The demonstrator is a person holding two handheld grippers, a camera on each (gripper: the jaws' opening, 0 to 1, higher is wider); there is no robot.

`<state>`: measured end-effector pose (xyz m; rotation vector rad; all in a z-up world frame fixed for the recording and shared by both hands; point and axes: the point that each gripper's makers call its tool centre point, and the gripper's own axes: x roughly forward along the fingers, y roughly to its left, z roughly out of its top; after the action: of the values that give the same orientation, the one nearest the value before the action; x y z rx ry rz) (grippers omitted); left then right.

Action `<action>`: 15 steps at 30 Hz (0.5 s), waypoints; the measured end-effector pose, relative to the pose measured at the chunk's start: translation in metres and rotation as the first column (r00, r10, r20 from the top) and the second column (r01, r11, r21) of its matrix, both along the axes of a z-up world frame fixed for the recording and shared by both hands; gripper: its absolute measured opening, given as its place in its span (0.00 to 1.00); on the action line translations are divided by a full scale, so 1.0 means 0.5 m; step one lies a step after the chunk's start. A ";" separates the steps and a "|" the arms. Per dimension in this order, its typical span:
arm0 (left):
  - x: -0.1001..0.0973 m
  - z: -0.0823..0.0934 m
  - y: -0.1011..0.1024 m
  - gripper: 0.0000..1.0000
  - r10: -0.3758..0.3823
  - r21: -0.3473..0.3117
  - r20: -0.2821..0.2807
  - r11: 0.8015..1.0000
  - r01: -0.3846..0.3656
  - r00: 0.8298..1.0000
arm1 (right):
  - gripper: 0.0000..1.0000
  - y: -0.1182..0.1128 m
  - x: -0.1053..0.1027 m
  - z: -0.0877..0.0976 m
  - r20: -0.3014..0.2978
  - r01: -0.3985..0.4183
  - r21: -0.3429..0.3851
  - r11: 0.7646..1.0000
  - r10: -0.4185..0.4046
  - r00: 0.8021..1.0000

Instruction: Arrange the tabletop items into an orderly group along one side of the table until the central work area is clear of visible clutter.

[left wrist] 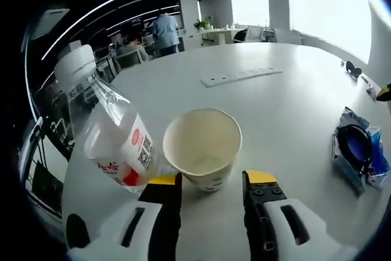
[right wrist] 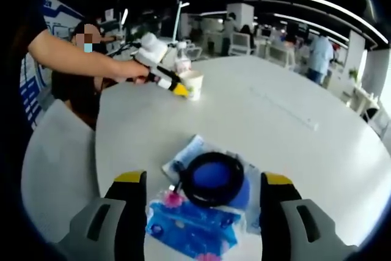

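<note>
Looking along the left gripper (left wrist: 212, 181), released jaws flank a paper cup (left wrist: 203, 146) beside a tilted water bottle (left wrist: 105, 123) whose base is hidden. The right gripper (right wrist: 206, 186), jaws spread, frames a black ring (right wrist: 212, 178) on blue packets (right wrist: 194, 227), partly cut off, near the white bench (right wrist: 275, 120) edge; its view shows the person's hand (right wrist: 131, 70) holding the left gripper.

A plastic bottle (left wrist: 105, 128) carries a red-and-white label with a QR code. Its lettering is too blurred to read.
</note>
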<state>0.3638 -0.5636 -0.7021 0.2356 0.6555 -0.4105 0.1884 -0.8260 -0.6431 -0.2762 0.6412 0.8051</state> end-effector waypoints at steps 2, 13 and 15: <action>-0.001 -0.001 -0.003 0.35 0.000 -0.006 -0.004 1.000 0.000 1.000 | 0.73 0.000 0.000 0.000 -0.001 0.002 0.000 1.000 -0.002 1.000; -0.001 -0.004 -0.005 0.31 -0.006 -0.012 -0.015 1.000 0.006 1.000 | 0.72 0.005 -0.002 -0.003 -0.010 0.002 0.000 1.000 -0.002 1.000; 0.000 -0.003 -0.004 0.32 -0.010 -0.017 -0.012 1.000 0.009 1.000 | 0.72 0.006 -0.002 -0.004 -0.011 0.005 0.000 1.000 -0.005 1.000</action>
<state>0.3637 -0.5655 -0.7036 0.2205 0.6627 -0.4266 0.1876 -0.8230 -0.6449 -0.2701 0.6519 0.8029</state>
